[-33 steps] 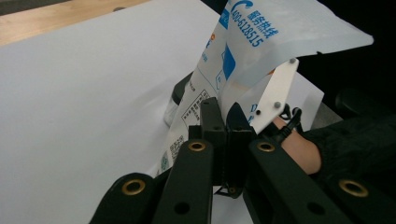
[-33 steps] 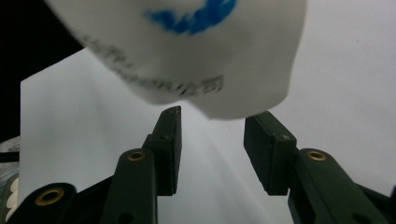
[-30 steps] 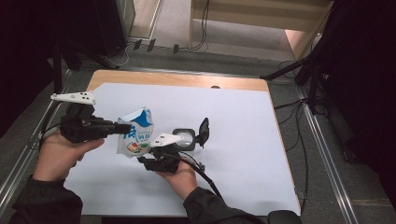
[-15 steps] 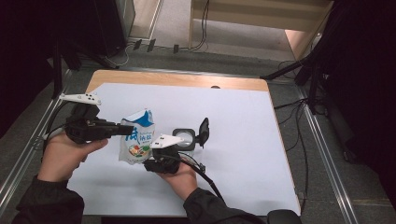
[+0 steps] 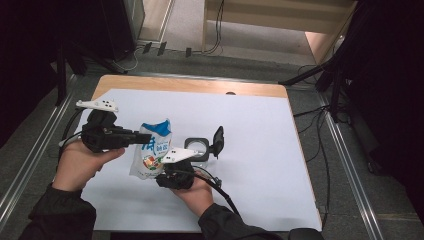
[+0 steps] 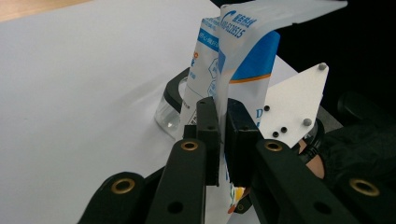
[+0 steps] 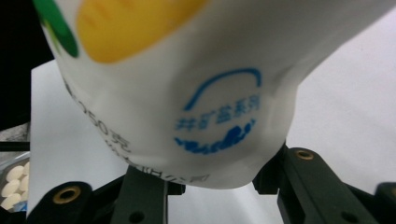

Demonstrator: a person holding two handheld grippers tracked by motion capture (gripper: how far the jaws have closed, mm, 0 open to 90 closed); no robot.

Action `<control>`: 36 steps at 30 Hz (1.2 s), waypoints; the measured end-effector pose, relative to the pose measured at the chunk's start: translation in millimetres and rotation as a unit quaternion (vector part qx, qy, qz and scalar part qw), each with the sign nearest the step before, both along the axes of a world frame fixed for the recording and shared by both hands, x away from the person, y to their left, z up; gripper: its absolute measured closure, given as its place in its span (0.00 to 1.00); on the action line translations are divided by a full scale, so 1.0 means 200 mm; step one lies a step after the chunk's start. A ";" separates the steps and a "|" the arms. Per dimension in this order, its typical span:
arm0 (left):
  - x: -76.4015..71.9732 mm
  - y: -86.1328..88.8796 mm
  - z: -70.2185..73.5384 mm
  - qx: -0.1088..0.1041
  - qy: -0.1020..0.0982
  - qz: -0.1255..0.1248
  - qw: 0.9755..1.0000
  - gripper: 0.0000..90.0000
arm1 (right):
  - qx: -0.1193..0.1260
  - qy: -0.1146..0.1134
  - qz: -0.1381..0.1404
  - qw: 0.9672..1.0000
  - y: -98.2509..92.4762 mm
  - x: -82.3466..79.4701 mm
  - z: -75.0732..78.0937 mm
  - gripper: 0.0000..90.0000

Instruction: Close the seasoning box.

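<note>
Dark room; grey floor (image 5: 30, 150) around the wooden table (image 5: 190, 86), under a white sheet (image 5: 260, 150). Bag (image 5: 152, 150) upright — left gripper (image 5: 142, 138) clamps its upper edge; right gripper (image 5: 172, 175), jaws just closing, grips its base. Jar (image 5: 197, 148) just beyond.

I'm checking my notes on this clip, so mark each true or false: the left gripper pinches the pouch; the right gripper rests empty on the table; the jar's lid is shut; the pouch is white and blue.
1. The left gripper pinches the pouch: true.
2. The right gripper rests empty on the table: false; its jaws have just been closing around the pouch's bottom end.
3. The jar has its lid shut: false; the black lid stands flipped open.
4. The pouch is white and blue: true.
</note>
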State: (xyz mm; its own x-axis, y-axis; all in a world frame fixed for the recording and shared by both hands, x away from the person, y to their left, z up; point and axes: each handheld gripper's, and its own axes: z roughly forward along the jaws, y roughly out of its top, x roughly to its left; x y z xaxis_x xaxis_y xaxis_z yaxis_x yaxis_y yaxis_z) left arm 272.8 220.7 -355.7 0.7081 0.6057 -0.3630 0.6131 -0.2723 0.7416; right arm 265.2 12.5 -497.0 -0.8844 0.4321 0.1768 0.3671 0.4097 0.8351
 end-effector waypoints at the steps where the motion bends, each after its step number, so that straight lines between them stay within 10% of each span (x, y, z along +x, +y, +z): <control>1: 0.00 -0.01 0.00 0.003 -0.007 -0.003 1.000 0.96 | -0.001 0.000 -0.001 1.000 0.00 0.00 0.00 0.74; 21: 0.02 -0.04 -0.01 0.033 -0.004 0.027 0.999 1.00 | 0.024 0.004 0.013 1.000 -0.04 -0.04 0.01 0.65; 36: 0.06 -0.13 -0.07 0.005 0.007 -0.018 1.000 0.92 | 0.022 0.002 0.008 1.000 -0.06 -0.06 -0.01 0.70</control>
